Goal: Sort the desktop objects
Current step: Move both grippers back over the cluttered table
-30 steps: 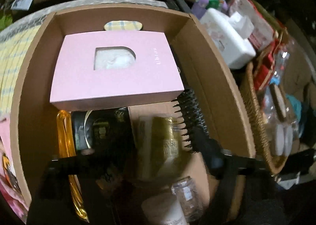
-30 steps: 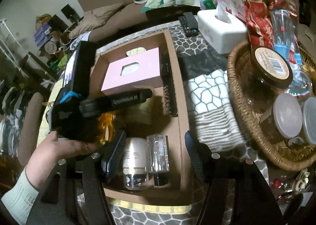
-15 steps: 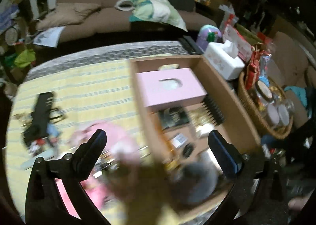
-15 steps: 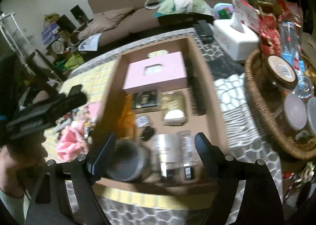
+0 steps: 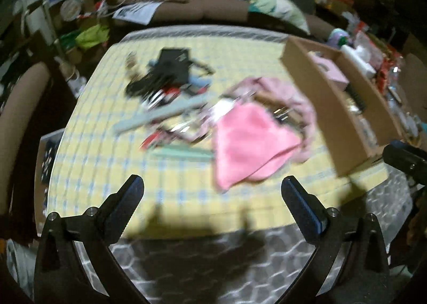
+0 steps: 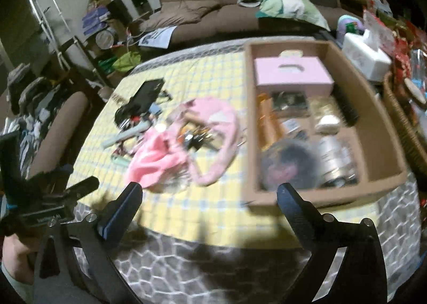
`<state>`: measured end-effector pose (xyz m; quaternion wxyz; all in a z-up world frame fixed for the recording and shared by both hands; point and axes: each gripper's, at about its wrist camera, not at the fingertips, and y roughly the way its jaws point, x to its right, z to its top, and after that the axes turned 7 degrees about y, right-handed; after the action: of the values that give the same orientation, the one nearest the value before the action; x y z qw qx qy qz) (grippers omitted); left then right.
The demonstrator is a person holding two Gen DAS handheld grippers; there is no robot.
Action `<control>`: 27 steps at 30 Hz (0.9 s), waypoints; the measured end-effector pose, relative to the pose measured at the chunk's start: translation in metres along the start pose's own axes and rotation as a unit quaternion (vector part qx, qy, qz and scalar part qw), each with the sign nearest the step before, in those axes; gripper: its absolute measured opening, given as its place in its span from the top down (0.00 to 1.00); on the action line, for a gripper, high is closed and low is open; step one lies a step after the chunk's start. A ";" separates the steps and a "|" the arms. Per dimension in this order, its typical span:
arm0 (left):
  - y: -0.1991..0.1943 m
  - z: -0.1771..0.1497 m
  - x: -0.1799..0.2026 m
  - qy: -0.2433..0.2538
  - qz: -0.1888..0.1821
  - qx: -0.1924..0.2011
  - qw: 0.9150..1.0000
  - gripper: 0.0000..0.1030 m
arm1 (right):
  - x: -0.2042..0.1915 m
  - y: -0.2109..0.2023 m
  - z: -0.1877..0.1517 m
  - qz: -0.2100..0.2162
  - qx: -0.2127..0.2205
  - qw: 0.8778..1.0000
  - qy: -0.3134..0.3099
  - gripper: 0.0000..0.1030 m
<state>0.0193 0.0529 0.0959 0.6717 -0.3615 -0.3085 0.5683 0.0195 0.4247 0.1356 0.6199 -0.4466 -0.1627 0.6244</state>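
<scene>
My left gripper point(image 5: 212, 190) is open and empty, held above the near edge of the yellow checked cloth point(image 5: 106, 122). Ahead of it lie a pink cloth point(image 5: 250, 141), a pink pouch point(image 5: 288, 96), a black wallet point(image 5: 173, 64), pens and small items. My right gripper point(image 6: 209, 197) is open and empty, near the front left corner of the cardboard box point(image 6: 384, 122). The box holds a pink box point(image 6: 291, 74), a black comb point(image 6: 347, 106), bottles, jars and a dark fluffy item point(image 6: 291, 162). The left gripper's body shows in the right wrist view point(image 6: 48, 202).
A wicker basket point(image 6: 400, 117) with jars stands right of the box. A white tissue box point(image 6: 363, 56) sits behind it. A brown sofa point(image 6: 226, 10) with a cushion lies beyond the table. Clutter and shelves stand at the left.
My left gripper let go of the dark brush in the box, opened and swung left over the cloth. My right gripper pulled back and left, staying open.
</scene>
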 end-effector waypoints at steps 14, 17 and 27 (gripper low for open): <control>0.050 -0.045 -0.039 -0.017 0.030 -0.003 0.999 0.00 | -0.048 0.091 -0.053 -0.055 -0.004 0.998 -0.019 0.00; 0.063 -0.048 -0.039 -0.014 0.033 -0.011 0.999 0.00 | -0.050 0.104 -0.056 -0.071 -0.002 0.997 -0.024 0.00; 0.088 -0.052 -0.043 -0.030 0.038 -0.017 0.999 0.00 | -0.044 0.136 -0.059 -0.101 -0.010 0.995 -0.020 0.00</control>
<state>0.0080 0.0113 -0.0062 0.6339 -0.3674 -0.3241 0.5984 -0.0283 0.3392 0.0161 0.6720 -0.4212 -0.2252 0.5660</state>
